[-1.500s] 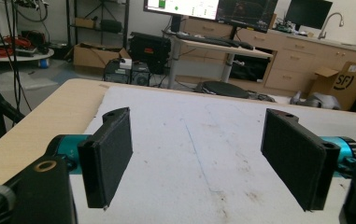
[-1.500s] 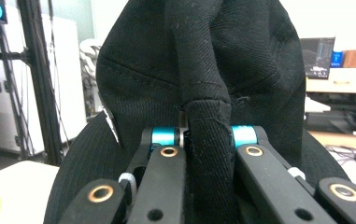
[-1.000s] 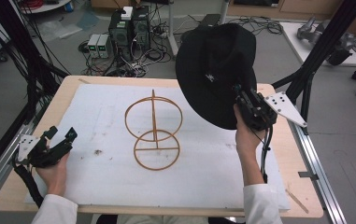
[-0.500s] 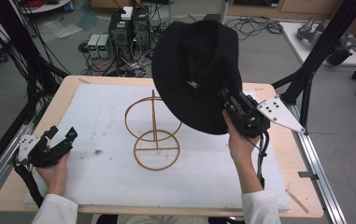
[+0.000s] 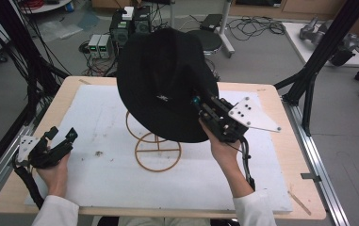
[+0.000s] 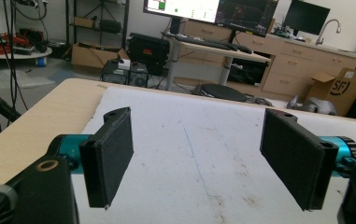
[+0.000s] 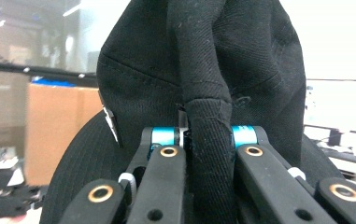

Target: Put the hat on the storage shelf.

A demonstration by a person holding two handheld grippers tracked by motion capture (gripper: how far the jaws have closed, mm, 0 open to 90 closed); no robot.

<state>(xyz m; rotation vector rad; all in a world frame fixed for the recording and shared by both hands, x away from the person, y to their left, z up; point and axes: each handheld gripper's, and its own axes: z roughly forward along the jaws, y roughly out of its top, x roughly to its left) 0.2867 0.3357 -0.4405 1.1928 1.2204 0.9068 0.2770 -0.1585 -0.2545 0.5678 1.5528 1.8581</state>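
While your right gripper pinches a fold of the soft, light black cloth hat above the wire stand, your left gripper rests open; grip the stiffer brim.

hat above wire stand, stand on mat

**Hat pinched in your right gripper**

Your right gripper clamps a bunched fold of the black hat, which rises straight up ahead of the camera. A brown box sits blurred behind, at left.
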